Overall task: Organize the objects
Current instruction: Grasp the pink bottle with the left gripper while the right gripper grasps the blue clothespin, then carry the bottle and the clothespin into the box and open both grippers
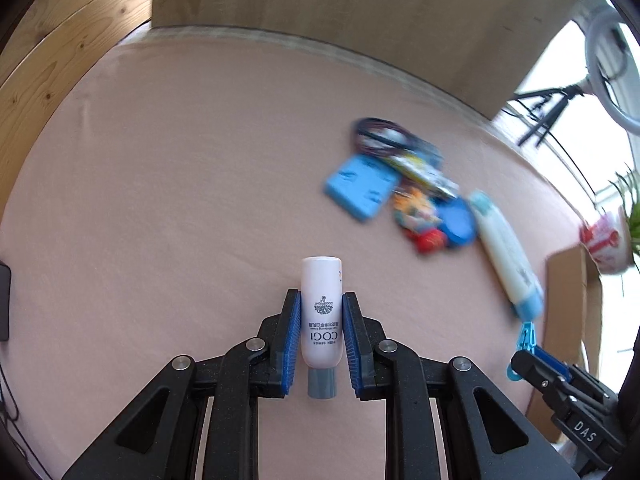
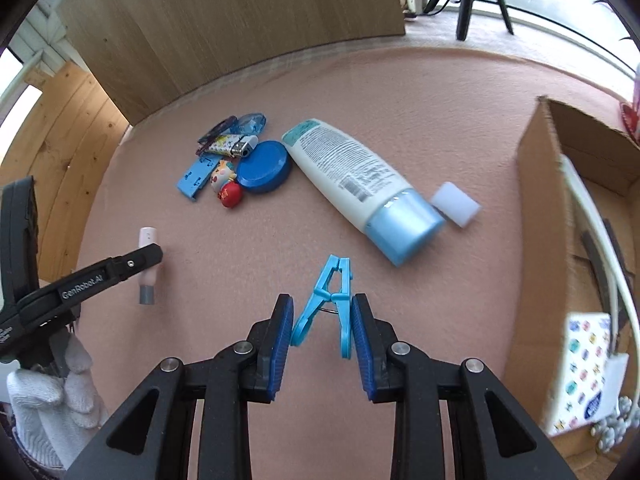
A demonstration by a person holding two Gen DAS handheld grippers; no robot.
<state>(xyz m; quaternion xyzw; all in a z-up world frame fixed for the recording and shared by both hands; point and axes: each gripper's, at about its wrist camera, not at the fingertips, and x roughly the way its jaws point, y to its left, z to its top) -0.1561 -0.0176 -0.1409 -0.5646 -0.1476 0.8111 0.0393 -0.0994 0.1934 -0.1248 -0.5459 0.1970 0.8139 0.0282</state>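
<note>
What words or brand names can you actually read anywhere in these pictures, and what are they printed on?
"COGI": upside down on the small white tube between the left gripper's jaws.
"GenRobot.AI": on the left gripper's black finger, right wrist view.
"DAS": on the right gripper's black body, left wrist view.
Too small or blurred: the tube's finer lines, the print and barcode on the big lotion bottle, the lighter, the patterned packet in the cardboard box.

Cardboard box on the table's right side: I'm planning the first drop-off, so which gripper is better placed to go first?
Right. The right gripper brackets the light-blue plastic clothespin, and the open cardboard box sits on its side. The left gripper, around the small white tube, is farther away.
</note>
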